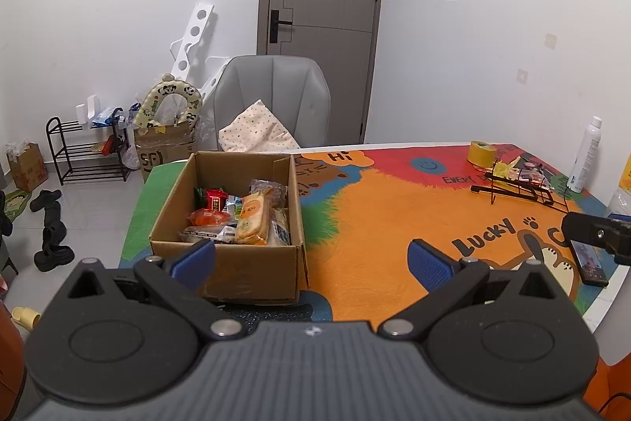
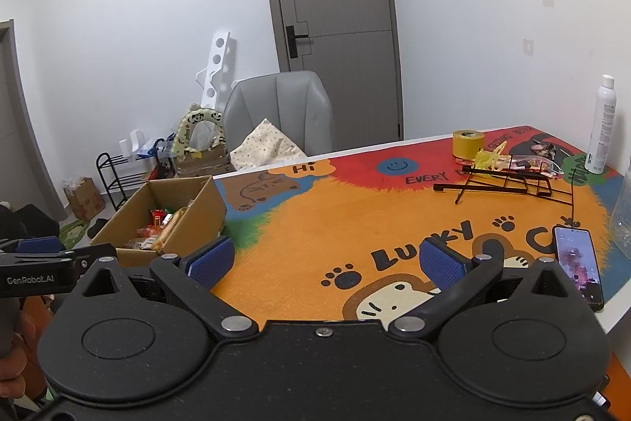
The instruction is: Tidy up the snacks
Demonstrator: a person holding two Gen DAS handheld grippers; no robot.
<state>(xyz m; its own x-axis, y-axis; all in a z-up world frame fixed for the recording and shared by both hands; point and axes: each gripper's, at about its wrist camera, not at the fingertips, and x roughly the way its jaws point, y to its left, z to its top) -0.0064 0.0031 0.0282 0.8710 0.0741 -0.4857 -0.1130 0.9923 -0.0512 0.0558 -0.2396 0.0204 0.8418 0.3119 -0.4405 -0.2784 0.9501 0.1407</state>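
Observation:
An open cardboard box (image 1: 252,269) stands at the left end of the colourful tablecloth (image 1: 374,223). Inside lie several snack packets (image 1: 240,216), among them an orange biscuit pack (image 1: 252,219) and a red packet. My left gripper (image 1: 311,261) hovers open just in front of the box's near wall, nothing between its blue pads. In the right wrist view the box (image 2: 189,219) sits to the left, and my right gripper (image 2: 327,261) stands open over the orange cloth (image 2: 355,223), holding nothing. The left gripper's body (image 2: 39,263) shows at the left edge there.
A phone (image 2: 579,267) lies near the right table edge. A black wire rack (image 2: 508,184), yellow tape roll (image 2: 467,143), yellow clip and white spray bottle (image 2: 601,129) sit at the far right. A grey chair (image 1: 272,97) with a cushion stands behind the table. Shoe rack and boxes are on the floor left.

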